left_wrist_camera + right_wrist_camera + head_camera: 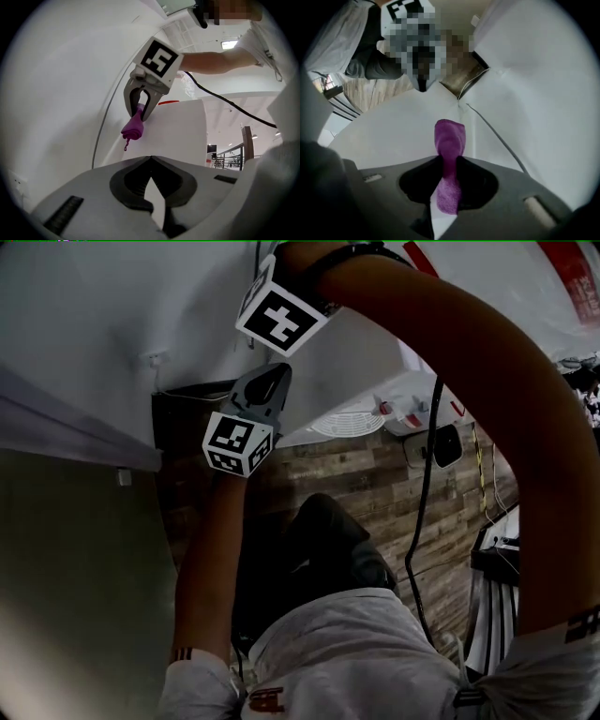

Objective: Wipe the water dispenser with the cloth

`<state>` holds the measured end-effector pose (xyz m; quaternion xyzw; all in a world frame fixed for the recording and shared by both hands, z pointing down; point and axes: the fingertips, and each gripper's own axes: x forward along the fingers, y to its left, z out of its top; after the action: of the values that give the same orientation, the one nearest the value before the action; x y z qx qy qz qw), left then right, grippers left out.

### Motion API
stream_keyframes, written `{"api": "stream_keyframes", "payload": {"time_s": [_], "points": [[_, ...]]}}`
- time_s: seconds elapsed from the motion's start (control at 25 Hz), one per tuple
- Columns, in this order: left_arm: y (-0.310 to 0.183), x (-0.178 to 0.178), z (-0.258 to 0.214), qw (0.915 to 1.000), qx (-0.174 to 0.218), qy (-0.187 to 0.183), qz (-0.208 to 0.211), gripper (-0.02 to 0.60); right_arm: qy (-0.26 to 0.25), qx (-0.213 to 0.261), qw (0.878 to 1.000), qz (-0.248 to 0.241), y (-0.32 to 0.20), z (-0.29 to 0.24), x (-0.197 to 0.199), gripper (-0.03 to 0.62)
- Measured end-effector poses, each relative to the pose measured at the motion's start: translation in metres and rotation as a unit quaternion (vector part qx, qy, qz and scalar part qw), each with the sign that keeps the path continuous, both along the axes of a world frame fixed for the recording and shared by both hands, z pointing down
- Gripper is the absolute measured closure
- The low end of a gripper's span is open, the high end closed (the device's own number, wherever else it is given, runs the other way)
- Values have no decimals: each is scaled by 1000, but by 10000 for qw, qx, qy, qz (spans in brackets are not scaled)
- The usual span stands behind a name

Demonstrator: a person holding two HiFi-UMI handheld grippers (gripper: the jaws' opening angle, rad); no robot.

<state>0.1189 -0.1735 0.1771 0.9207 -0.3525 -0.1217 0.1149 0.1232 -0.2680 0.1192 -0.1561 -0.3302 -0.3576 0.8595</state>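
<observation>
The right hand-held gripper pinches a purple microfibre cloth, whose bunched end points ahead at the white water dispenser panel. The left hand-held gripper, pressed together and empty, sits behind.

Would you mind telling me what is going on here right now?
A person is working with a gripper in each hand. The right gripper is clamped on a folded purple cloth and holds it close to a white panel, presumably the water dispenser. Whether the cloth touches it cannot be told. The left gripper is shut on nothing and points towards the cloth.
</observation>
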Motion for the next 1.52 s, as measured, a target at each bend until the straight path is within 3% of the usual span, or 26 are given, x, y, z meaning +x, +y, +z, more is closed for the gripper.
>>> {"api": "stream_keyframes", "payload": {"time_s": [0.4, 0.92, 1.16, 1.52], "points": [[-6, -6, 25, 9998, 215, 11, -52, 583, 285, 450, 9979, 355, -47, 23, 16, 502], [-19, -7, 54, 9981, 623, 3, -34, 583, 612, 933, 9937, 113, -70, 35, 32, 502], [-24, -3, 72, 9972, 745, 76, 36, 583, 709, 755, 9944, 206, -43, 39, 34, 502], [-38, 12, 85, 9946, 1000, 117, 246, 583, 809, 96, 9959, 398, 48, 48, 45, 502]]}}
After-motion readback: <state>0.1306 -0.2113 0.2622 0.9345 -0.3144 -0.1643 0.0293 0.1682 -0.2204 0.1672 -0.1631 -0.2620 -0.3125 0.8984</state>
